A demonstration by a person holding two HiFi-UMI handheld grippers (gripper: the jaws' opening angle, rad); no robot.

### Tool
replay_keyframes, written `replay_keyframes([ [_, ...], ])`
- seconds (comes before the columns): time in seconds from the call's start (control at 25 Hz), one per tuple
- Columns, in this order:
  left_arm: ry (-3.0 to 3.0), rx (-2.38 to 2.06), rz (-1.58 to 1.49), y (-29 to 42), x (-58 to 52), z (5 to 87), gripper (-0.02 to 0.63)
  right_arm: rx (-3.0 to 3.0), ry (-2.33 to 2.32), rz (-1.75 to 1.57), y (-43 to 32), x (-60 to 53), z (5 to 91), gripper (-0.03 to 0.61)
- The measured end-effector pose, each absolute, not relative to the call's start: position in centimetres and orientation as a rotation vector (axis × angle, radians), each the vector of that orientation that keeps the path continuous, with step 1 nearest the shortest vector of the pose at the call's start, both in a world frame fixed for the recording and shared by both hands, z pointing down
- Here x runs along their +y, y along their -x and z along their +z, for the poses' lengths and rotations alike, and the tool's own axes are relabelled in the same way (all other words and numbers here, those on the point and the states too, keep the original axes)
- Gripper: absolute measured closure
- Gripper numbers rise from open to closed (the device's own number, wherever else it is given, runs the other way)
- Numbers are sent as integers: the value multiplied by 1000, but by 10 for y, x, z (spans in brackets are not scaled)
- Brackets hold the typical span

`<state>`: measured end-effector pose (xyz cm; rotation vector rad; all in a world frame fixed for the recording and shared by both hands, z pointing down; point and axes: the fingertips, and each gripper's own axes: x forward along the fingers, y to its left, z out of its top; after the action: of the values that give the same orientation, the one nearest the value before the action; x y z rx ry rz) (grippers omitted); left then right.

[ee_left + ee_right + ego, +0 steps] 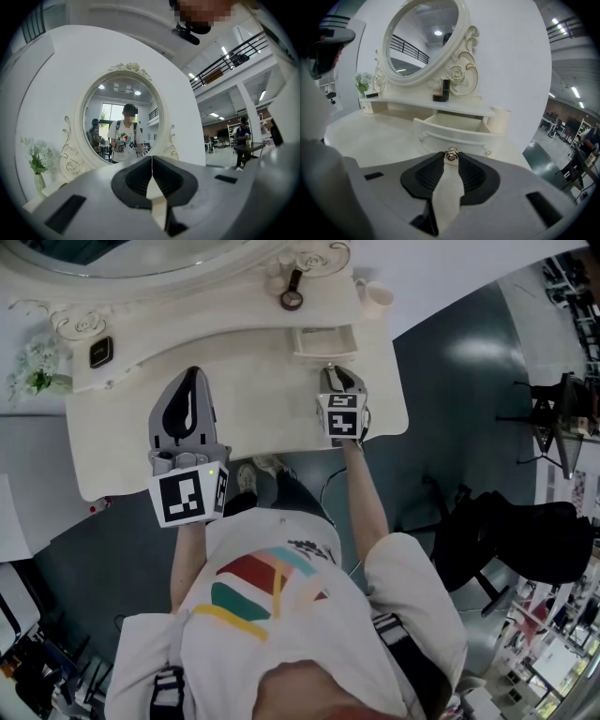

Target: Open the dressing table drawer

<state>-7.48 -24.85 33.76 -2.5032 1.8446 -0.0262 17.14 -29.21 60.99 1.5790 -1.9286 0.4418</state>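
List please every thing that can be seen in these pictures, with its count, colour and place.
dressing table: 1, cream, in front of the person
mirror: 1, oval, cream carved frame, at the table's back
drawer: 1, cream, pulled open, right part of the table
knob: 1, metallic, on the drawer front
flowers: 1 bunch, white and green, table's left end
cup: 1, cream, beside the drawer
bottle: 1, dark, upright on the shelf under the mirror
chair: 1, black, on the floor at right
left gripper: 1, grey, jaws together, empty
right gripper: 1, grey, jaws shut on the knob
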Motion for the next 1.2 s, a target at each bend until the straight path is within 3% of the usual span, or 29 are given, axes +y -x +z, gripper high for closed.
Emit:
replay_keyframes([
  [0.36,2509,1843,-14,77,-252,337,606,-1957,-1608,489,-175,-295,609,484],
  [0.64,2503,1845,22,81,-255,331,606,-2024,-1725,385,-180,-314,552,466],
  [0.96,2477,1868,101,95,-262,323,606,-2158,-1886,120,-162,-334,431,568],
  [1.2,2462,1873,131,100,-259,311,606,-2314,-1971,-58,-124,-312,345,577],
])
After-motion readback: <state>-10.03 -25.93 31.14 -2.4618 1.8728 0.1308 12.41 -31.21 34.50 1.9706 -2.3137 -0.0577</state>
